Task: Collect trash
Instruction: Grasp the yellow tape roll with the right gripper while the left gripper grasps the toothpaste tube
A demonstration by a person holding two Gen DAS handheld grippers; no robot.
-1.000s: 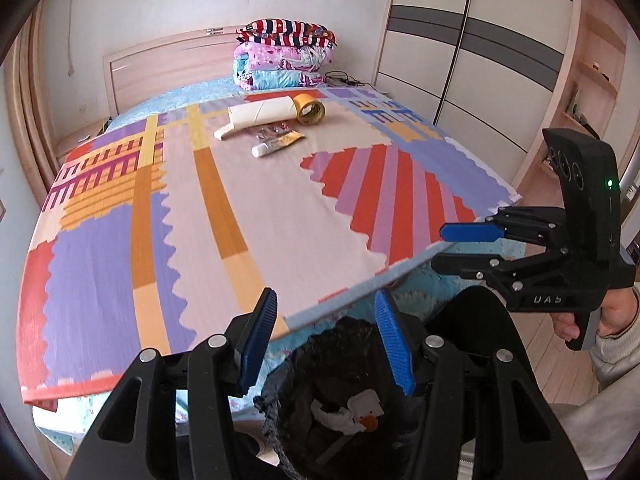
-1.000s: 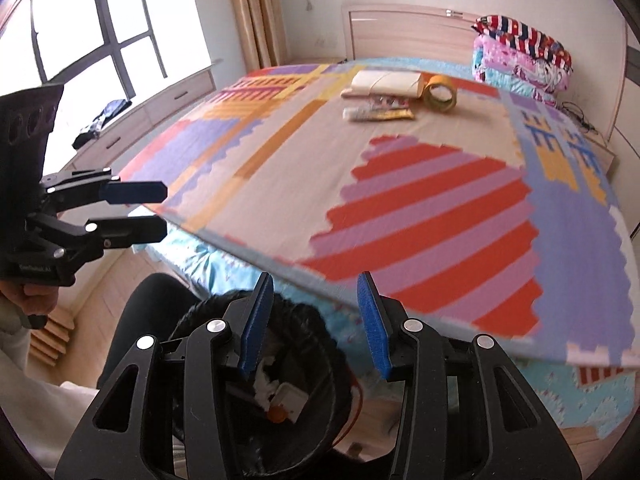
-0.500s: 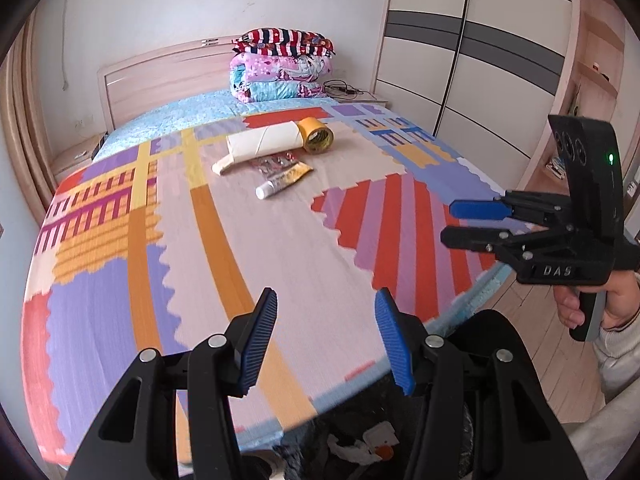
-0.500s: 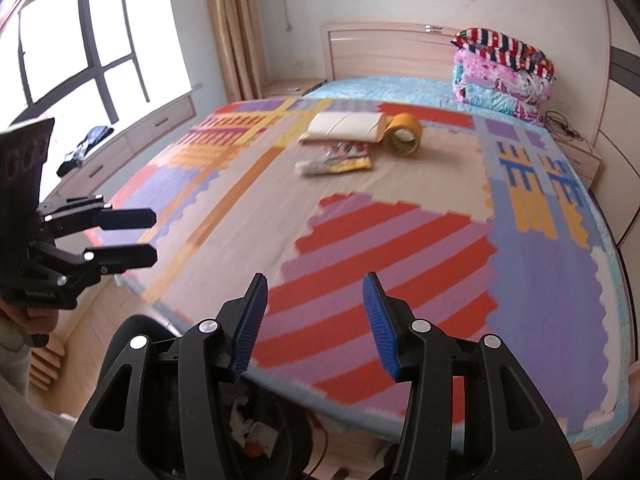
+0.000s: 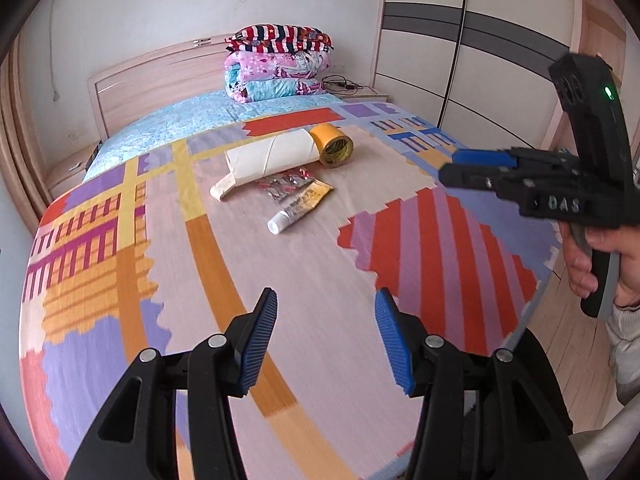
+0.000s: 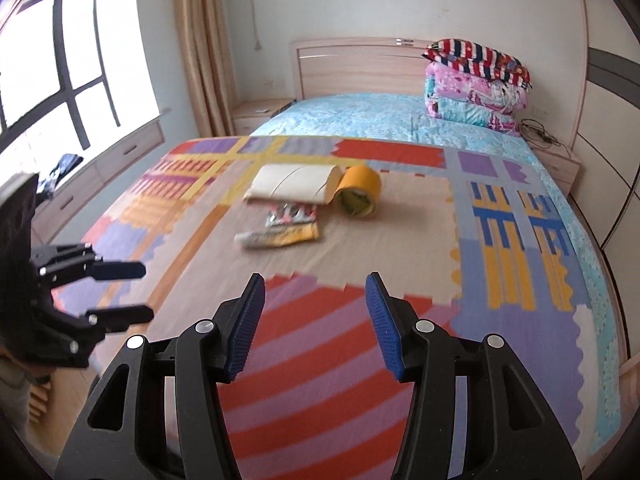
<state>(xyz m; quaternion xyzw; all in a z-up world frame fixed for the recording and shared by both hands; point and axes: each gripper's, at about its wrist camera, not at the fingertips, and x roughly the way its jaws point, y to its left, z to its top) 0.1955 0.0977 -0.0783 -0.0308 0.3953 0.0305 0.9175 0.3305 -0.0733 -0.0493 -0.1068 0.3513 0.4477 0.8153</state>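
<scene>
over the bed (image 5: 304, 280), both tongs empty, apart

Black grippers with ribbed blue fingers (image 5: 258, 344), silver screws, "DAS" lettering, pale sleeve (image 5: 624, 336).

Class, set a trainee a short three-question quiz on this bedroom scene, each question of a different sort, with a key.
1. True or false: the left gripper holds a piece of trash.
2. Which lies nearest the grippers? A) yellow tape roll B) cardboard tube C) squeeze tube
3. Fill in: folded quilts are stacked by the ____.

Key:
1. False; its jaws are open with nothing between them, like those of the right gripper.
2. C.
3. Headboard.
</scene>
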